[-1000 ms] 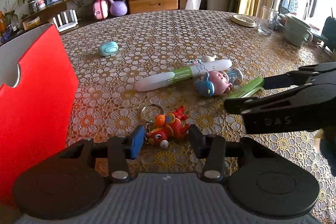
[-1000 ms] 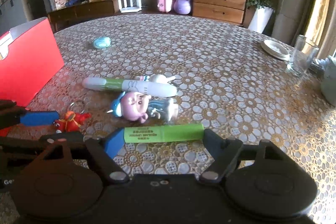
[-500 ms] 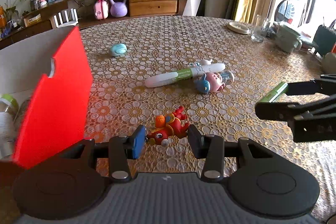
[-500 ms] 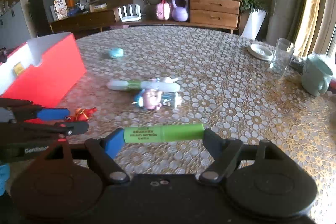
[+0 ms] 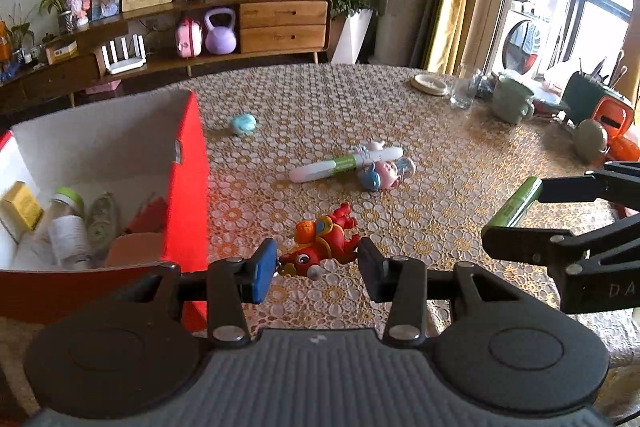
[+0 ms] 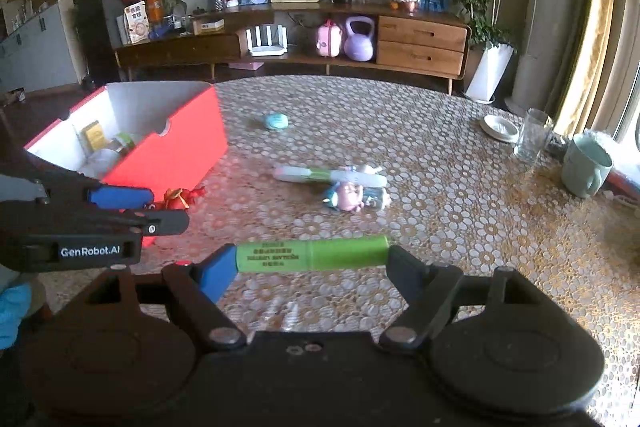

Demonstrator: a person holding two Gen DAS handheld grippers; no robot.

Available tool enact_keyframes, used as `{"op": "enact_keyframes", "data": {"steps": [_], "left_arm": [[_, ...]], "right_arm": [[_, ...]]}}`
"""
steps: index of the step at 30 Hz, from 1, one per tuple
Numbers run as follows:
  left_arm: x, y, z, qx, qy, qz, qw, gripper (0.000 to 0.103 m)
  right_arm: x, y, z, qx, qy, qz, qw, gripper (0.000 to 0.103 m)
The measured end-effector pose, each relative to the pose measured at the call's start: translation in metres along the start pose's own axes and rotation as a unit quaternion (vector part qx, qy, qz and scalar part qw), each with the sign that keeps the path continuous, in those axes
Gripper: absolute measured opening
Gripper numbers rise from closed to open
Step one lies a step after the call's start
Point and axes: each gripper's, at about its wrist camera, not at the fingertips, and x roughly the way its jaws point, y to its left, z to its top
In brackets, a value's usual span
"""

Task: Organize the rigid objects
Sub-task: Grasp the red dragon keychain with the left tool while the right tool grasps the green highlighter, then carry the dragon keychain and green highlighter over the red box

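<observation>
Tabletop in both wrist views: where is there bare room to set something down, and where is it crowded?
Bare cloth lies between the blue shell and the glass, and nearer, between the pig toy and the mug. Crowded: the red box, already holding bottles, and the white-green pen with the pig toy.

Red toy (image 5: 324, 243), green tube (image 6: 311, 254), aloft

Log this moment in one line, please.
left tongs: hold red dragon toy | right tongs: hold green tube | red box: open
</observation>
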Motion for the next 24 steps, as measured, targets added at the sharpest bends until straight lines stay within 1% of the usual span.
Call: {"op": "enact_keyframes", "data": {"steps": [6, 11, 16, 24], "left_arm": [[-0.026, 0.012, 0.01, -0.002, -0.008, -0.002, 1.0, 0.043], [-0.041, 0.03, 0.019, -0.012, -0.014, -0.004, 0.9998, 0.043], [-0.053, 0.052, 0.027, -0.013, -0.03, 0.012, 0.9994, 0.043], [-0.064, 0.097, 0.038, -0.019, -0.038, 0.042, 0.9982, 0.043]], "right_arm": [[-0.016, 0.024, 0.014, -0.018, -0.014, 0.007, 1.0, 0.08], [-0.02, 0.047, 0.029, -0.039, -0.022, 0.012, 0.999, 0.08], [-0.018, 0.071, 0.044, -0.06, -0.029, 0.02, 0.998, 0.08], [-0.01, 0.111, 0.069, -0.094, -0.041, 0.037, 0.994, 0.08]]}}
